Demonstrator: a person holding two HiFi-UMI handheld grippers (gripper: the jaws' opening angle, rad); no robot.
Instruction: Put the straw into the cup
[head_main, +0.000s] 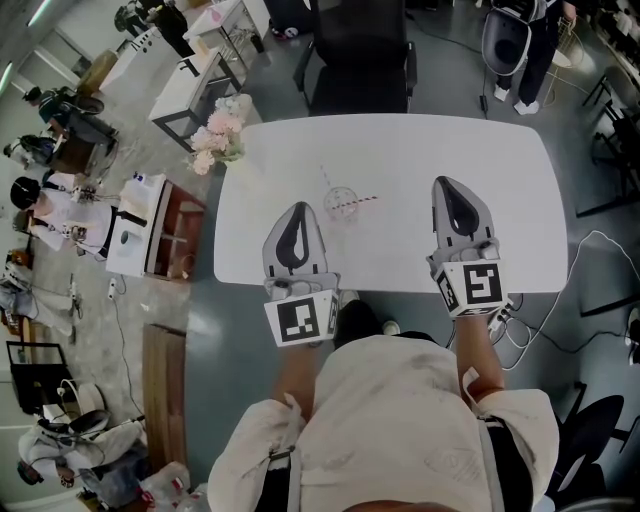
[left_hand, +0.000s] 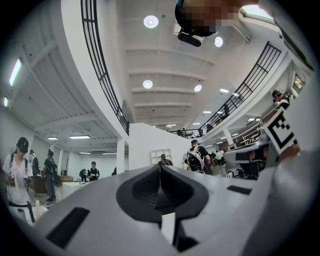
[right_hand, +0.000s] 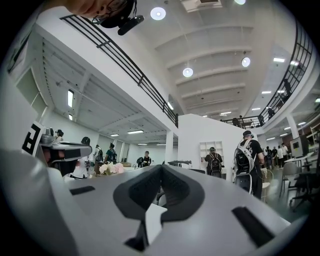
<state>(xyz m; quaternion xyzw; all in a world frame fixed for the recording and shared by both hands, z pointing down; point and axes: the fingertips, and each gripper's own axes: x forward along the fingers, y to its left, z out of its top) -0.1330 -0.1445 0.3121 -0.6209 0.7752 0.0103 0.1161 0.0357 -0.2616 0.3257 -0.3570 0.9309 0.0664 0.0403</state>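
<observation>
Shut and empty, the left gripper (head_main: 297, 212) and right gripper (head_main: 450, 190) are idling at six o'clock. The striped straw (head_main: 364, 200) is pointing toward three o'clock from the clear cup (head_main: 340, 204); I cannot tell whether it is inside or beside it.

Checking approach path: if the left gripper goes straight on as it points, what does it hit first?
Likely nothing: the left gripper aims over bare table; the cup sits just right of that line, though depth is unclear.
</observation>
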